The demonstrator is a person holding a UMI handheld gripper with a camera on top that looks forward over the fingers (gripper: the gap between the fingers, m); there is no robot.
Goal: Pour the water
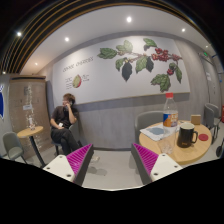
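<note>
A clear plastic bottle point(170, 108) with a red label and orange cap stands on a round wooden table point(178, 151), beyond and to the right of my fingers. A dark mug point(186, 134) stands in front of it, nearer me. My gripper point(112, 160) is open and empty, its two magenta pads point(81, 157) spread wide over bare grey floor. The table and its things lie right of the right finger point(144, 158).
A white paper point(157, 132) and a small red object point(203, 138) lie on the table, with a grey chair point(148, 121) behind it. A person point(66, 122) sits at the wall to the left, beside a small round table point(30, 131). Open floor lies ahead.
</note>
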